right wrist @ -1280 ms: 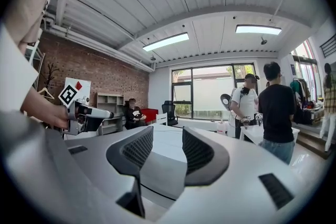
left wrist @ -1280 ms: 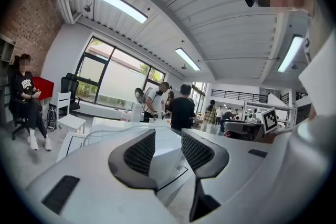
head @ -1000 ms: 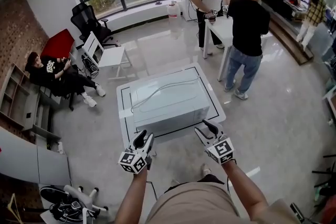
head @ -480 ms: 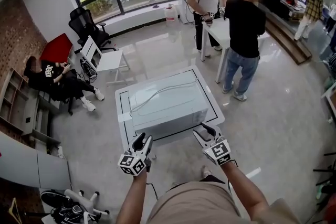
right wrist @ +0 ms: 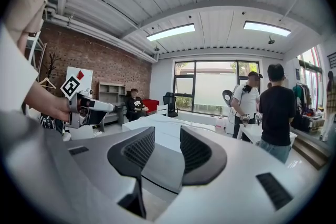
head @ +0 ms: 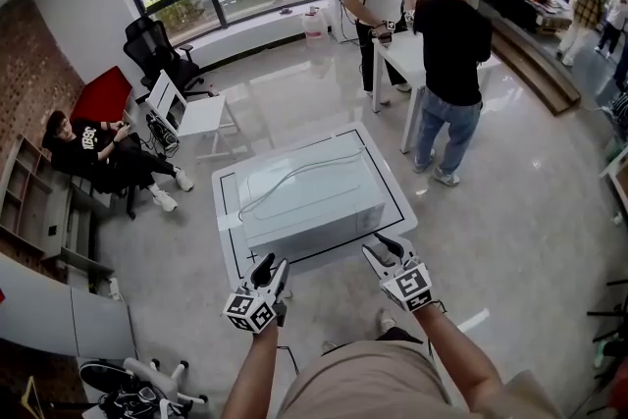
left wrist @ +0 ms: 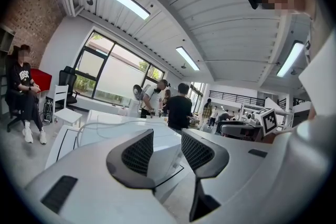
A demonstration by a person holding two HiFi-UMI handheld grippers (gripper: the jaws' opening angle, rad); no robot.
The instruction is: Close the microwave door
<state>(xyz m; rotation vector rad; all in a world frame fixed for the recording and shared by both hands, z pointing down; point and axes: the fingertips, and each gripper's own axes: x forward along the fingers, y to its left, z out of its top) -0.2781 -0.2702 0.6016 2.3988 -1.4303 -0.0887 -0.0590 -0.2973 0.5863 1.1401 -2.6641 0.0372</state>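
A white microwave (head: 312,194) lies on a low white table (head: 228,245) with a black border line, and a white cable runs across its top. No door stands out from it in the head view. My left gripper (head: 267,267) hovers open just off the table's near left edge, with nothing between its fingers. My right gripper (head: 385,248) is open off the near right corner; its jaws have just been closing on nothing. In the left gripper view the left gripper (left wrist: 167,140) points at the microwave (left wrist: 118,128). In the right gripper view the right gripper (right wrist: 167,136) faces the microwave (right wrist: 152,126).
Two people (head: 451,64) stand at a white table (head: 417,54) behind the microwave on the right. Another person sits at the left (head: 98,152), near a white chair (head: 191,113). A wheeled stool base (head: 137,383) lies at the bottom left.
The right gripper's jaws stand closer together than a second ago. Both hands stay in about the same place; the head view has shifted slightly.
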